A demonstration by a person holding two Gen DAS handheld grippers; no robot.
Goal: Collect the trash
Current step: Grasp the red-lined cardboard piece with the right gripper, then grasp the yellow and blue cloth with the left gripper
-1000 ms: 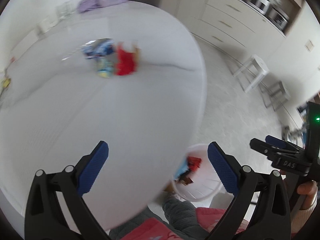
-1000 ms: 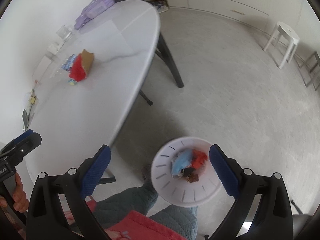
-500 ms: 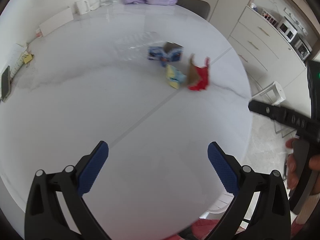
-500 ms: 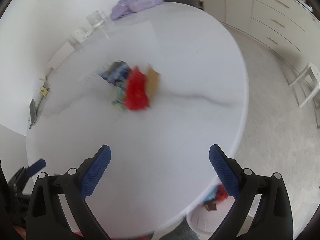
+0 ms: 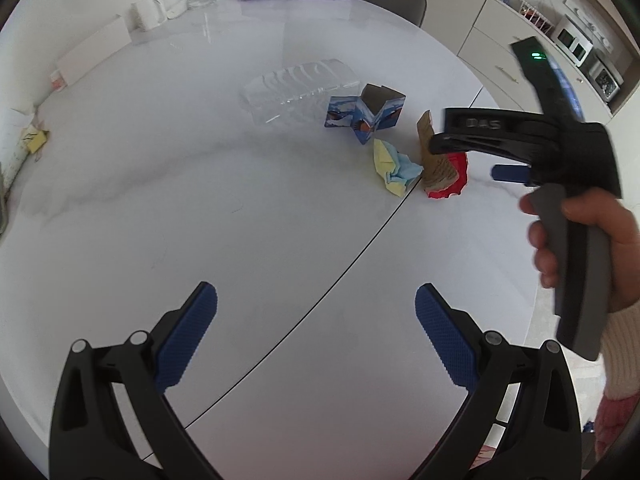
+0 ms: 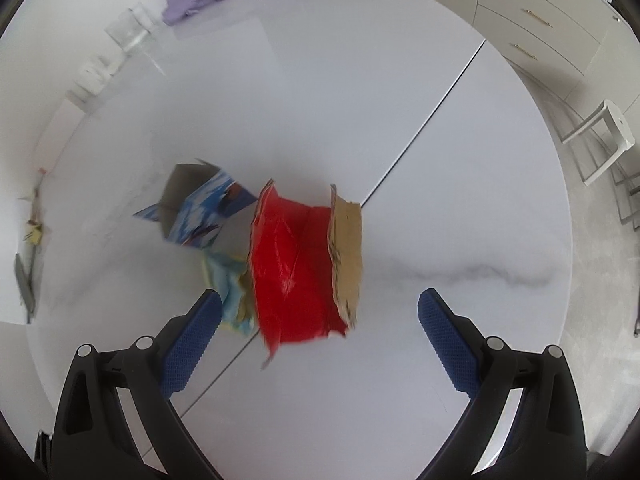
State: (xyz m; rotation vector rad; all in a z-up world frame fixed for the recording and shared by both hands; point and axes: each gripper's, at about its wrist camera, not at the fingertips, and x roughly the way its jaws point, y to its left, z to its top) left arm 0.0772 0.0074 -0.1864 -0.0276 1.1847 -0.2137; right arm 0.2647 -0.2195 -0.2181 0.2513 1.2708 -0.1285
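Above the surface (image 6: 460,208), the right hand-held gripper (image 6: 318,328) is held spread over the red wrapper (image 6: 292,268); closure on it is judged next. The left hand-held gripper (image 5: 316,320) is likewise spread, empty.

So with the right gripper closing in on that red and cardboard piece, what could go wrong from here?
1. The red-and-cardboard scrap stands up loosely; the open right gripper may tip or push it rather than pinch it.
2. The crumpled yellow-blue paper lies right against it by the right gripper's left finger, so it may be caught or dragged too.
3. The blue printed carton and clear plastic tray sit close behind and could get knocked.
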